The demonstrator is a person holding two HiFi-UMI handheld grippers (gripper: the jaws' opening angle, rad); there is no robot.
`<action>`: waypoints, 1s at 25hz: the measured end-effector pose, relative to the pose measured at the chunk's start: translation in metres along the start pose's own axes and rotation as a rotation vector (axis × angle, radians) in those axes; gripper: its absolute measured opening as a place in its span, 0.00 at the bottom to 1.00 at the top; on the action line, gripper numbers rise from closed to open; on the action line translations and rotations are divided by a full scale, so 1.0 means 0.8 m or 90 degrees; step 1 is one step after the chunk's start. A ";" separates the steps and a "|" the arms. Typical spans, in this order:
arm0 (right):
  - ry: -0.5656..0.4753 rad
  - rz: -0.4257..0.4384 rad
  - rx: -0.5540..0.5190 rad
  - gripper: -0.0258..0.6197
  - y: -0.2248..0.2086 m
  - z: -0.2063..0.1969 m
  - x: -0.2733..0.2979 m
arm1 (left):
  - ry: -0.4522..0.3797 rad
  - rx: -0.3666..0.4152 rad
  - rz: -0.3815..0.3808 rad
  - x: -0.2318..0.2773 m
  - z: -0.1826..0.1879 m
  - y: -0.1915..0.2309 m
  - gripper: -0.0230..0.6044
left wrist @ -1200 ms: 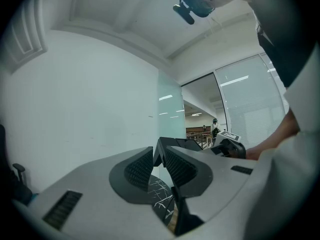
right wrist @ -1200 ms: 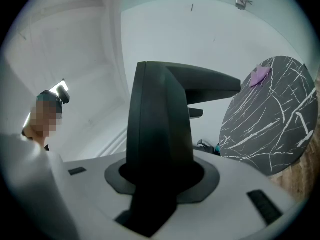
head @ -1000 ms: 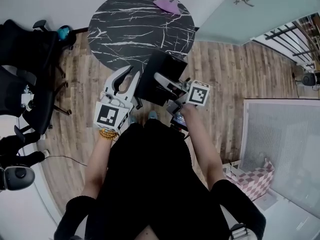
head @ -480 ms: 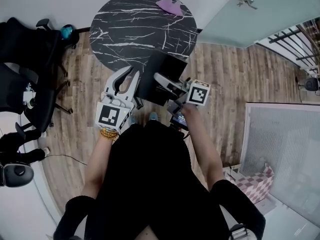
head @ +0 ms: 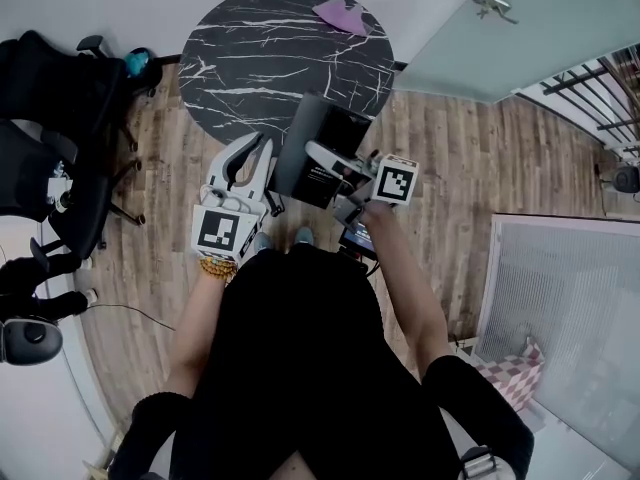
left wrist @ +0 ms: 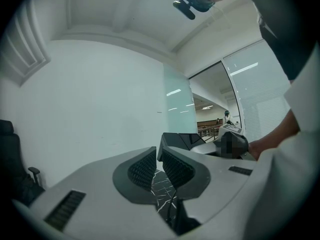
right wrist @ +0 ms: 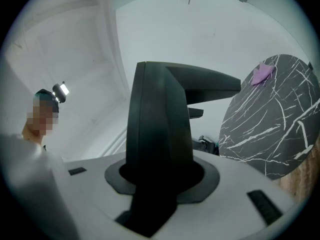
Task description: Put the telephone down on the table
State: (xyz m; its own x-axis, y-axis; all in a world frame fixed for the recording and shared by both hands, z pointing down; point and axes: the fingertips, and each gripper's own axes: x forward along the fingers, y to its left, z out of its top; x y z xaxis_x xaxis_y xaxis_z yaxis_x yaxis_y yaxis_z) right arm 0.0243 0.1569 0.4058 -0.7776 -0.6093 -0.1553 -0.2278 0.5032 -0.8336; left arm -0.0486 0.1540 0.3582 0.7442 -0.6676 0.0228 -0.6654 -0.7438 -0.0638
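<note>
Your right gripper [head: 318, 158] is closed on the black telephone [head: 335, 133]: in the right gripper view the telephone's dark body fills the space between the jaws and rises straight up out of them, with both pads pressed against its sides. You hold it in the air at the near edge of the round black marble table [head: 280, 48], not resting on it, partly above the wooden floor [head: 450, 148]. A purple cloth [head: 340, 10] lies at the table's far edge. Your left gripper [head: 258, 148] hangs just beside the telephone, on the near side of the table, its jaws drawn together with nothing between them.
</note>
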 end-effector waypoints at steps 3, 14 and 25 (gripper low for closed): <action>0.014 0.007 0.002 0.30 -0.001 0.002 -0.003 | 0.003 0.001 0.005 0.001 -0.003 -0.008 0.10; 0.031 0.013 0.017 0.30 -0.020 0.013 -0.020 | 0.029 0.010 0.046 0.004 -0.016 -0.023 0.10; 0.022 -0.022 0.016 0.30 -0.051 0.028 -0.007 | 0.032 -0.004 0.038 0.031 -0.039 0.012 0.10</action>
State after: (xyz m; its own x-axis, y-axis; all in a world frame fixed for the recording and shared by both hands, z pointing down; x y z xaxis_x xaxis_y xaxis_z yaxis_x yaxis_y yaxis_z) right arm 0.0513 0.1264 0.4289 -0.7892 -0.6045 -0.1084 -0.2401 0.4662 -0.8515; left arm -0.0384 0.1292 0.3890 0.6990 -0.7118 0.0689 -0.7092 -0.7024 -0.0610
